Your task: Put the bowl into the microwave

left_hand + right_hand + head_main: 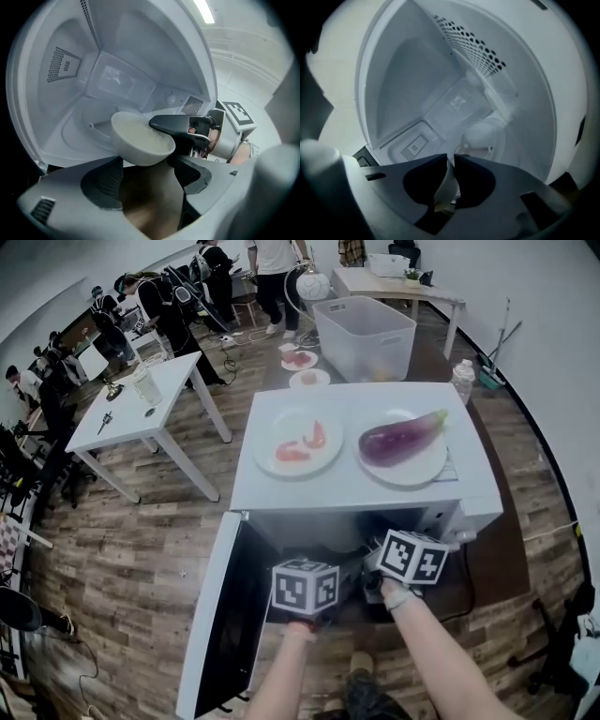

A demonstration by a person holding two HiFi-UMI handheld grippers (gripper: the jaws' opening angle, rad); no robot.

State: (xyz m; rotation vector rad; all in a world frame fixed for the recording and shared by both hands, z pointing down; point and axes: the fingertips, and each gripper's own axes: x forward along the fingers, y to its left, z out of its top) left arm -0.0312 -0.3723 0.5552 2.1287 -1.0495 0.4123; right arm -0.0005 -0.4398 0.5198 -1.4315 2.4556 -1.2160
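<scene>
Right hand-held gripper (pixel 451 158): jaws narrow, pinched on the thin white rim of the bowl (pixel 444 187), which runs down between the pads at lower centre. In the left gripper view the same grip shows centre right, one dark jaw inside the rim and one outside.

Left hand-held gripper (pixel 146 169): jaws wide, nothing between the pads. The bowl's underside sits just above and beyond its tips. Touching or not, can't tell.

Bowl (pixel 138 140): white, tilted, opening toward the upper right of the frame, held up at the mouth of the microwave cavity (pixel 117 79). Whether it is past the door line, can't tell. Hidden in the head view.

Head view: both marker cubes sit at lower centre, at the open front of the white microwave (pixel 361 491). The door (pixel 220 615) is swung out to the lower left. Two bare forearms enter from the bottom edge.

On top of the microwave:
- left, a white plate (pixel 272 423) with red-pink pieces (pixel 305 444)
- right, a second plate (pixel 417 474) carrying a purple eggplant (pixel 403 439)

Wood floor (pixel 141 549) all round. White desk (pixel 131 413) at upper left, with a clear jug (pixel 147 385) on it. Clear plastic bin (pixel 366 334) at upper centre. Several people stand along the top left edge.
</scene>
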